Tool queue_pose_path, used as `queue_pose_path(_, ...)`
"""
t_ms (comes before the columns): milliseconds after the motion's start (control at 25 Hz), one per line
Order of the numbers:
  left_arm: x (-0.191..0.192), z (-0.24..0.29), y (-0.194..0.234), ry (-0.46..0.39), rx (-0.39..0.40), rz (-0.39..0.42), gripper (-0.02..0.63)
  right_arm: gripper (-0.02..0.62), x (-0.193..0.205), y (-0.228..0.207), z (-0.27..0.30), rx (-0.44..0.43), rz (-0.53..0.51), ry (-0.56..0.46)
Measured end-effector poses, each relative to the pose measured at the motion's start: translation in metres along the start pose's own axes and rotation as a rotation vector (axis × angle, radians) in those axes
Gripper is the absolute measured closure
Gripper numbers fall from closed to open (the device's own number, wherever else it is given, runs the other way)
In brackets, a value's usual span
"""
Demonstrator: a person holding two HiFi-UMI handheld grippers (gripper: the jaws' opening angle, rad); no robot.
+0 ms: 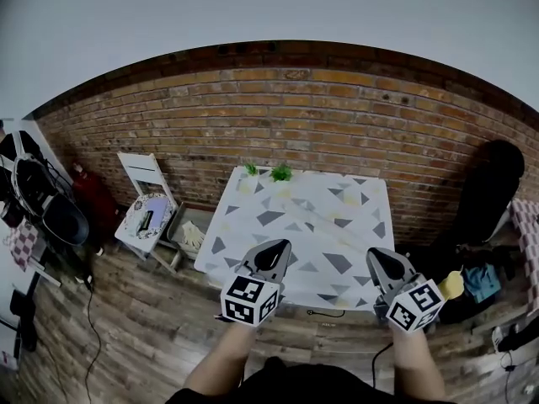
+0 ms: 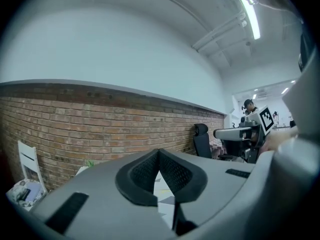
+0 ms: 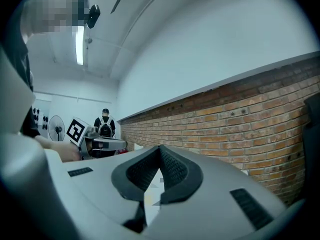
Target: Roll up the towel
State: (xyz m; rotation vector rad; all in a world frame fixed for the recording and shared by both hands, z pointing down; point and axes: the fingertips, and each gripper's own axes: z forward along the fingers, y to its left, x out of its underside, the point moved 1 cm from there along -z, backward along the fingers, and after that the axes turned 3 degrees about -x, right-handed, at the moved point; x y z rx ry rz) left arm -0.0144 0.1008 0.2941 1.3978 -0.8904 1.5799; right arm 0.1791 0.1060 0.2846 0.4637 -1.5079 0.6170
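A white cloth printed with grey and yellow triangles (image 1: pixel 295 213) lies flat over the table by the brick wall. I cannot make out a separate towel on it. My left gripper (image 1: pixel 274 248) hovers over the table's near edge, jaws shut and empty; in its own view the left gripper (image 2: pixel 159 152) shows its pads meeting. My right gripper (image 1: pixel 378 256) hangs over the near right corner, also shut on nothing, as the right gripper (image 3: pixel 160 148) pads touch. Each gripper appears in the other's view: the right gripper (image 2: pixel 240 133) and the left gripper (image 3: pixel 100 144).
Two small green plants (image 1: pixel 281 173) stand at the table's far edge. A white folding chair (image 1: pixel 147 200) with items and a basket (image 1: pixel 189 234) stand left of the table. A black office chair (image 1: pixel 493 192) is at the right. A person (image 3: pixel 105 126) and a fan (image 3: pixel 56 128) stand far off.
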Motion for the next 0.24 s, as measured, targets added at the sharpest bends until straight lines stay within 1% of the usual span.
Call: queue_pose_path(240, 0.0046, 0.0007, 0.0108, 0.009, -0.026, -0.031, 0.588, 0.579, 0.007, -0.0033, 0.0056, -0.003, 0.005, 0.019)
